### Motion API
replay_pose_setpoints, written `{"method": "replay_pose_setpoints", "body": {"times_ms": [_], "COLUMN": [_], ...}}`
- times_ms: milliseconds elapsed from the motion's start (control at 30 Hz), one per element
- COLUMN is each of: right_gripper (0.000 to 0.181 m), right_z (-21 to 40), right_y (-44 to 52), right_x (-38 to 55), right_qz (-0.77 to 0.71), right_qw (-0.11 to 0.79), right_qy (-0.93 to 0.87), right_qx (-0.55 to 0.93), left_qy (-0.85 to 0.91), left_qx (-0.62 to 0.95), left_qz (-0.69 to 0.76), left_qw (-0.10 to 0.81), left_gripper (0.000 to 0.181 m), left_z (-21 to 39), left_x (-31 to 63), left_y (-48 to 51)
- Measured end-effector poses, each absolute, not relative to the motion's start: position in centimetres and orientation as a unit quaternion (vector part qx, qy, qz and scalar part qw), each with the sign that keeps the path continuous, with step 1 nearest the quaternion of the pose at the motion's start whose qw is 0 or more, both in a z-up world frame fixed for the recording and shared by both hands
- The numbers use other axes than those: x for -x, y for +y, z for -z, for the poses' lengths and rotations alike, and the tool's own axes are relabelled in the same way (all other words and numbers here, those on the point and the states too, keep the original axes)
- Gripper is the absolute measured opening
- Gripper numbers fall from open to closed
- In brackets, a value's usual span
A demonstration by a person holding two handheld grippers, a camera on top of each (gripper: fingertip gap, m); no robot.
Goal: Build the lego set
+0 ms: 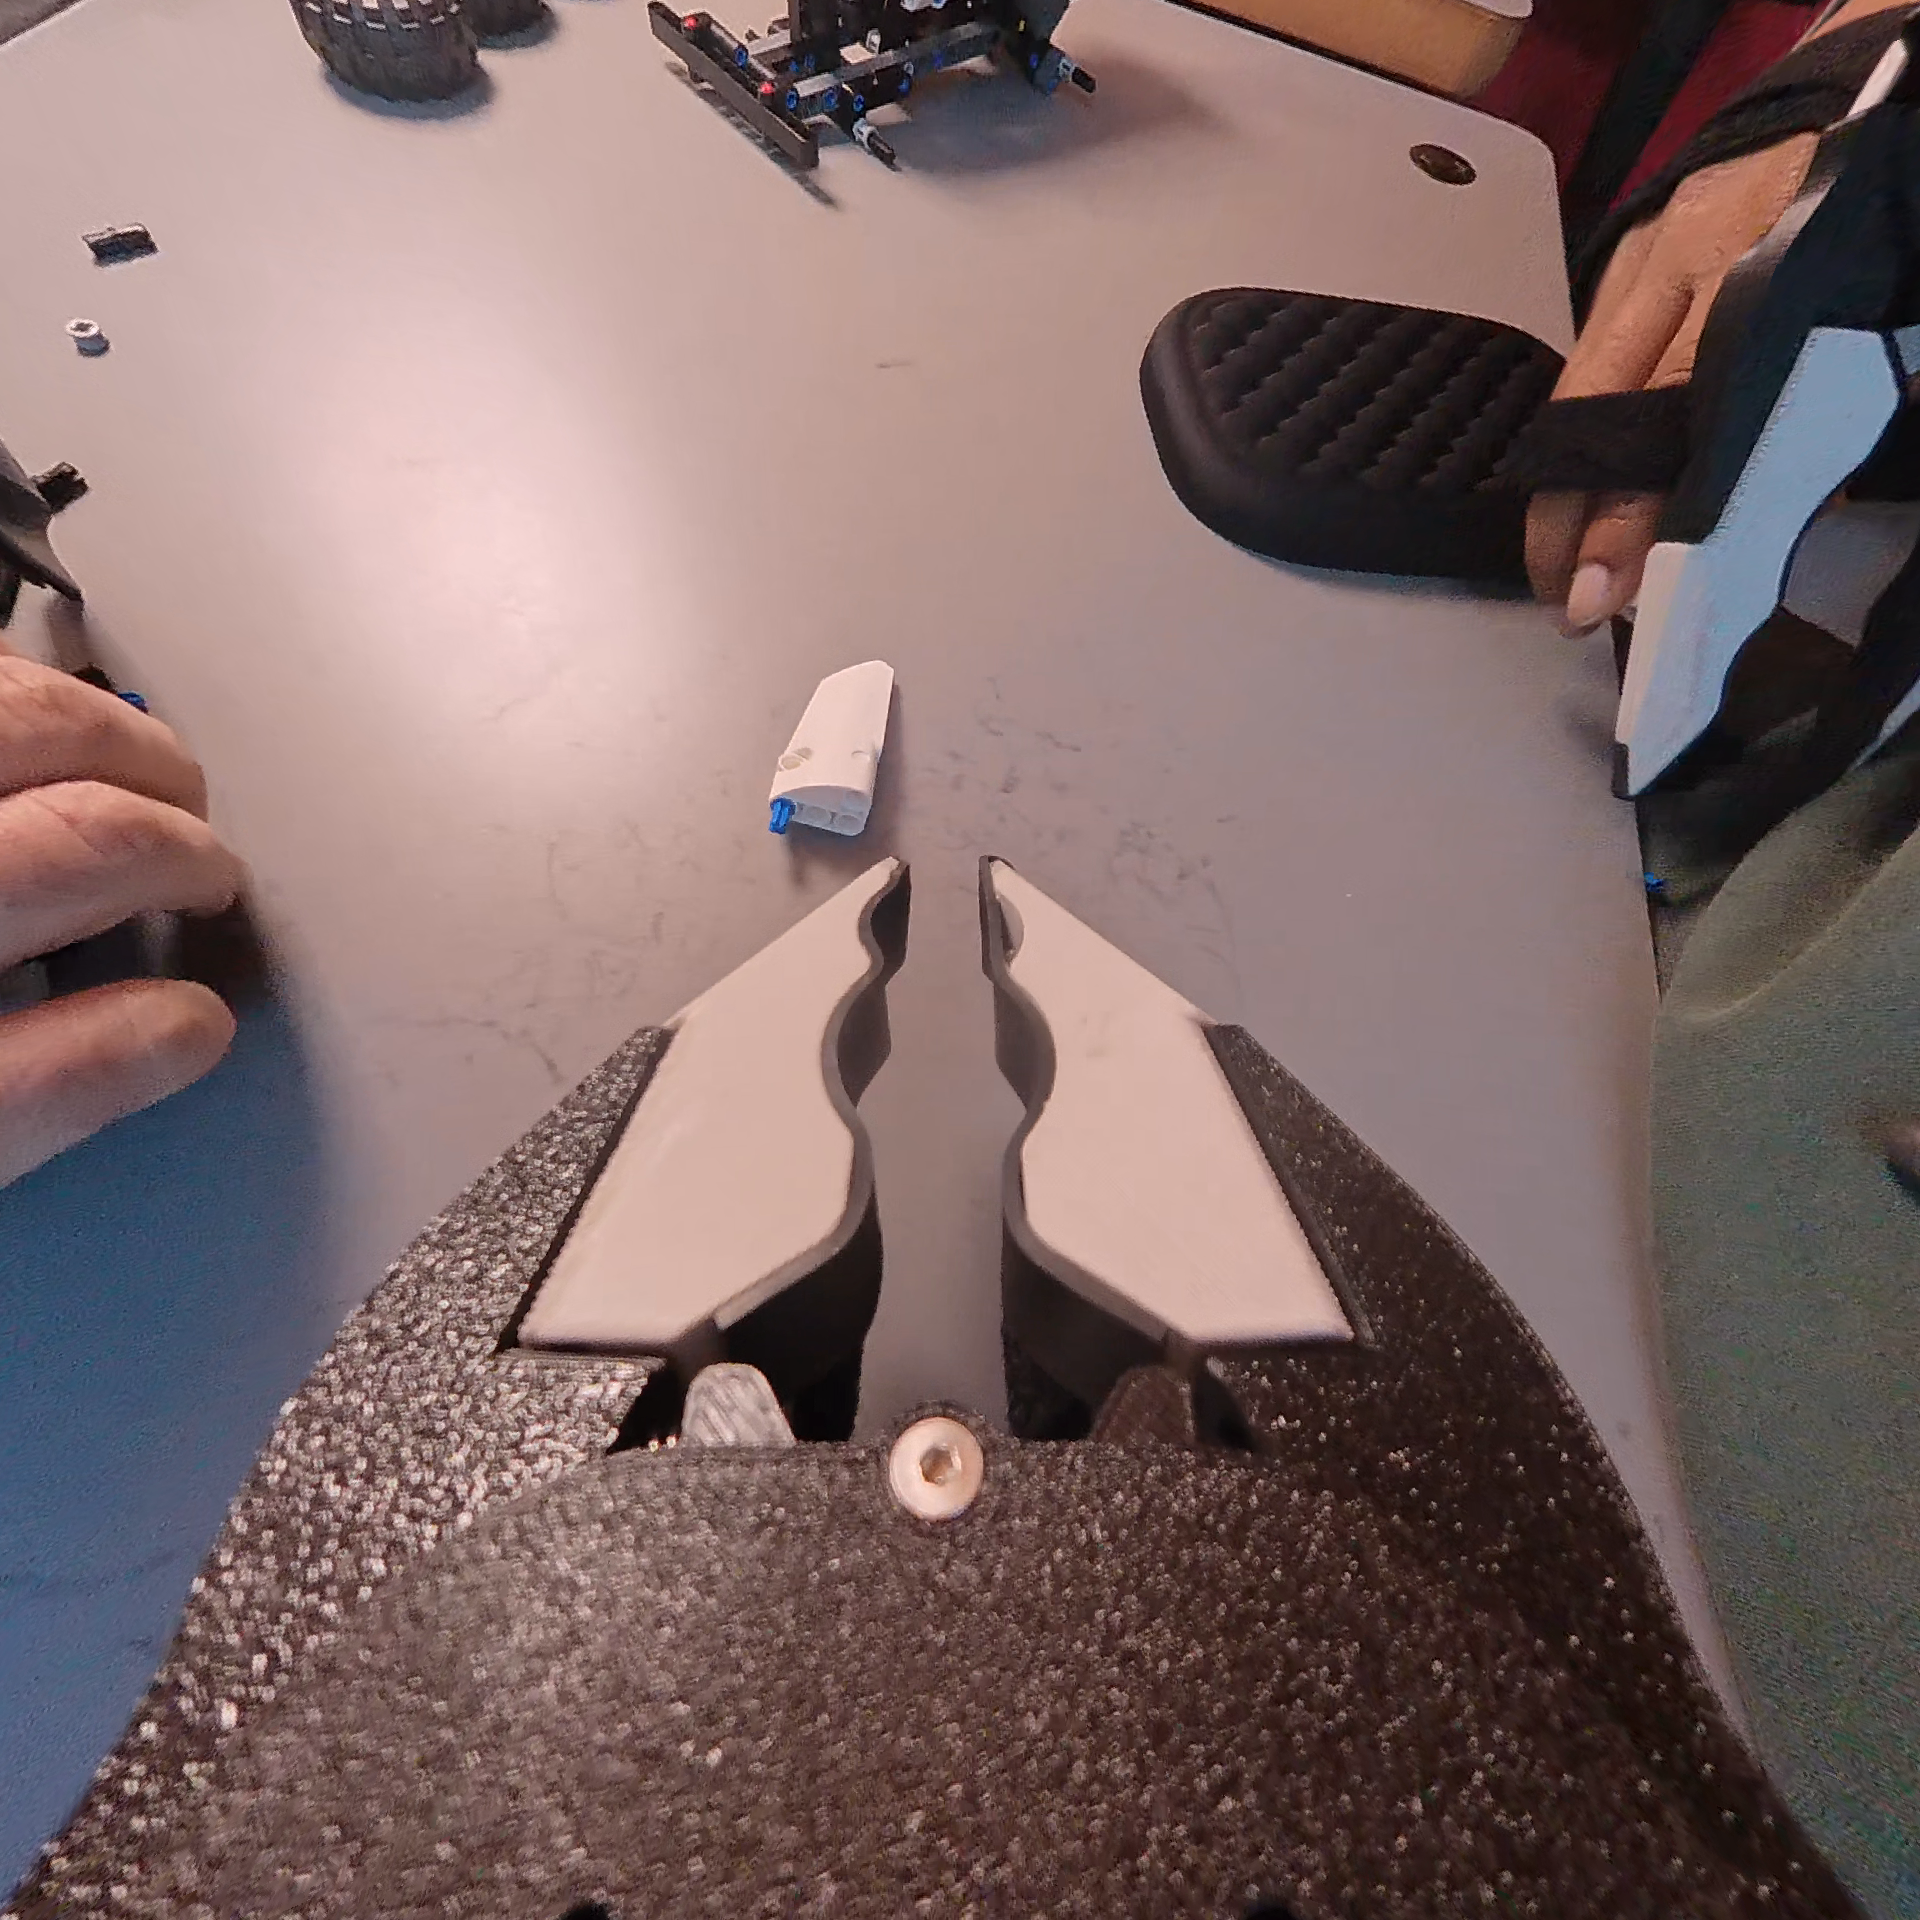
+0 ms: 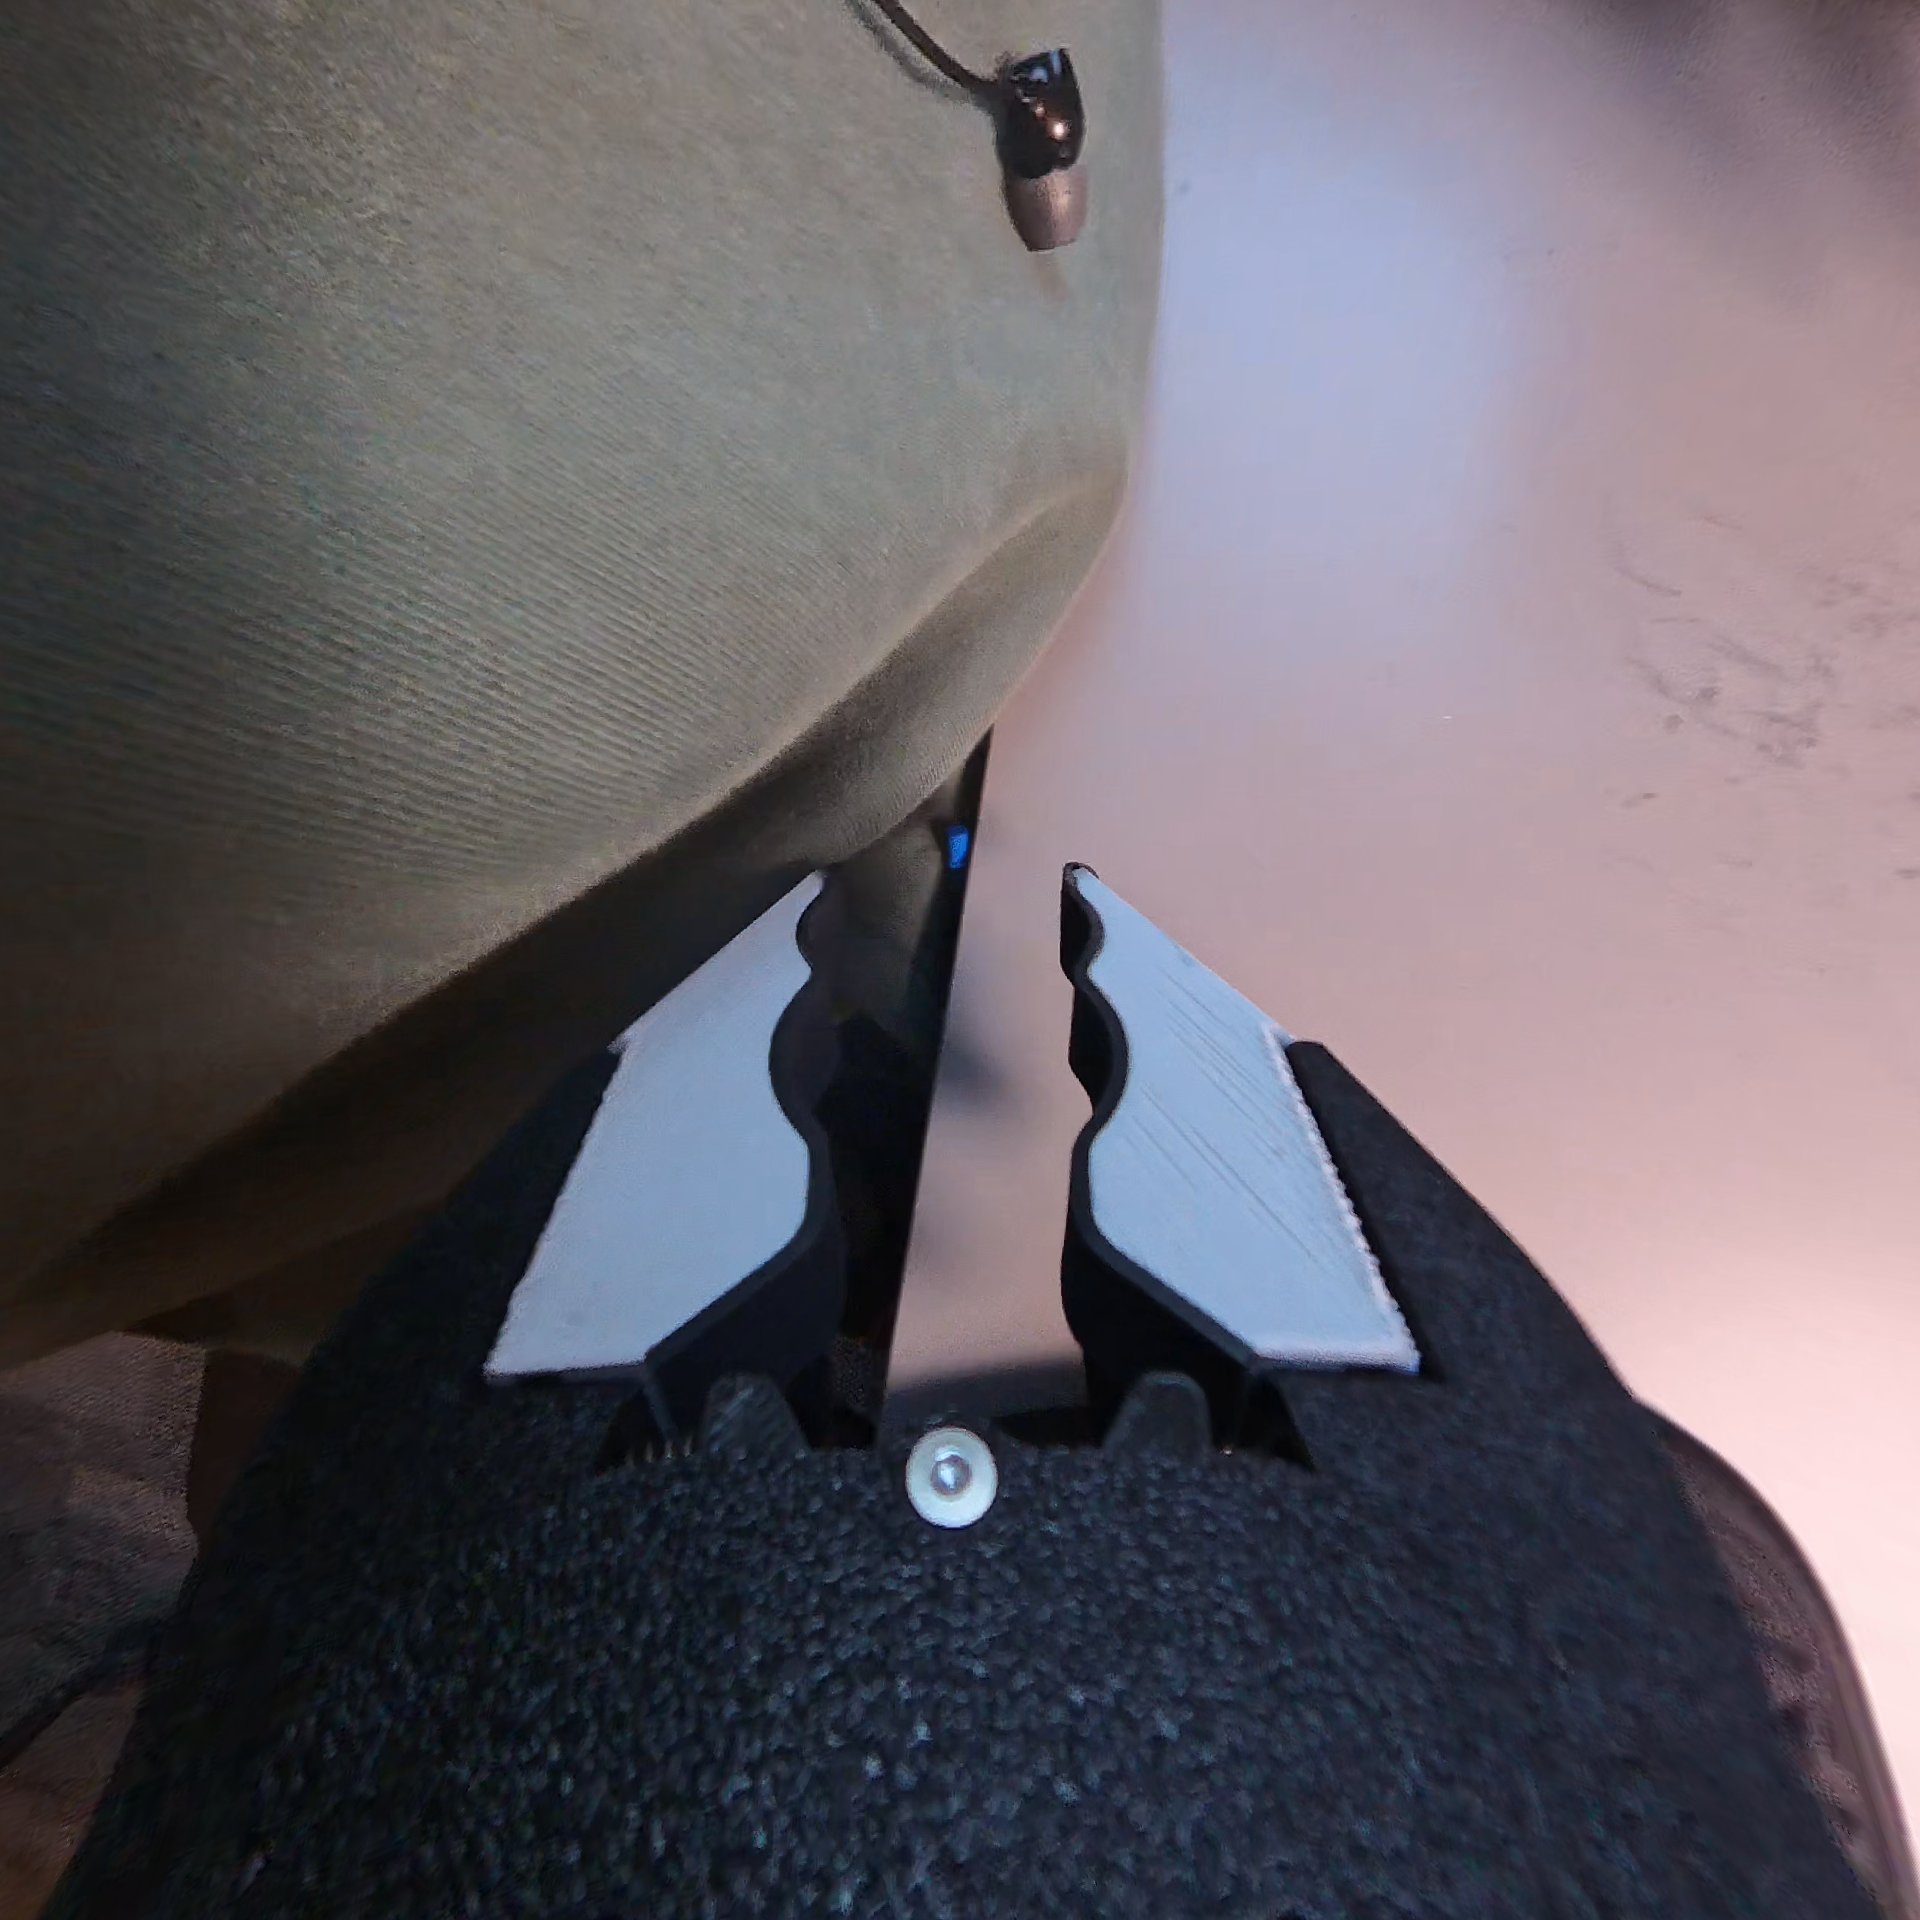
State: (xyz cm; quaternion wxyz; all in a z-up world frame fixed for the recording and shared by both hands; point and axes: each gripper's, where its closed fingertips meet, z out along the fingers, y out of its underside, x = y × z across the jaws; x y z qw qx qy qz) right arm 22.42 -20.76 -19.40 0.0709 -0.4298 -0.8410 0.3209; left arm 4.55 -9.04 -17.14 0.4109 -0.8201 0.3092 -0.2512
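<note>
Table (image 1: 623,468): smooth grey laminate, soft sheen, faint scuffs and smudges. Left gripper (image 1: 943,873) body: black printed plastic, coarse grainy texture; fingers (image 1: 727,1122) smooth matt grey plastic on top, black edges. Metal screw head (image 1: 935,1467) at the base, dull silver. White lego piece (image 1: 834,750): smooth plastic, slight gloss, with a blue plastic pin (image 1: 777,821). Black pad (image 1: 1351,436) on the table: matt, woven or embossed diamond pattern, rubbery look. Right gripper (image 2: 945,878): same grainy black body, pale finger tops with fine print lines. Cloth (image 2: 468,468) beside it: olive-beige knit, fine ribbing, matt. Earbud (image 2: 1044,156): glossy black shell, matt grey tip. Tyres (image 1: 395,42): black, treaded, matt.
</note>
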Motion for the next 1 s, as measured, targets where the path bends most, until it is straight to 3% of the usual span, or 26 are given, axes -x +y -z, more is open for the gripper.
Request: {"method": "replay_pose_setpoints", "body": {"times_ms": [167,367,667,1000], "right_gripper": [0.044,0.019,0.005,0.006], "right_z": [19.4,21.1,21.4,21.5], "right_y": [-21.6,-20.4,-21.2,-21.4], "right_x": [-22.7,-22.6,-22.1,-22.0], "right_qz": [-0.332,-0.300,-0.290,-0.249], "right_qw": [0.074,0.100,0.127,0.206], "right_qy": [-0.828,-0.831,-0.844,-0.857], "right_qx": [0.447,0.458,0.432,0.402], "left_qy": [0.314,0.317,0.319,0.327], "left_qx": [0.818,0.815,0.812,0.807], "left_qz": [0.244,0.240,0.233,0.221], "left_qw": [0.416,0.421,0.429,0.439], "left_gripper": [0.013,0.013,0.012,0.011], "left_z": [17.1,17.0,16.9,16.7], "left_x": [-4.6,-4.6,-4.6,-4.6], "left_y": [-9.1,-9.2,-9.2,-9.5]}}
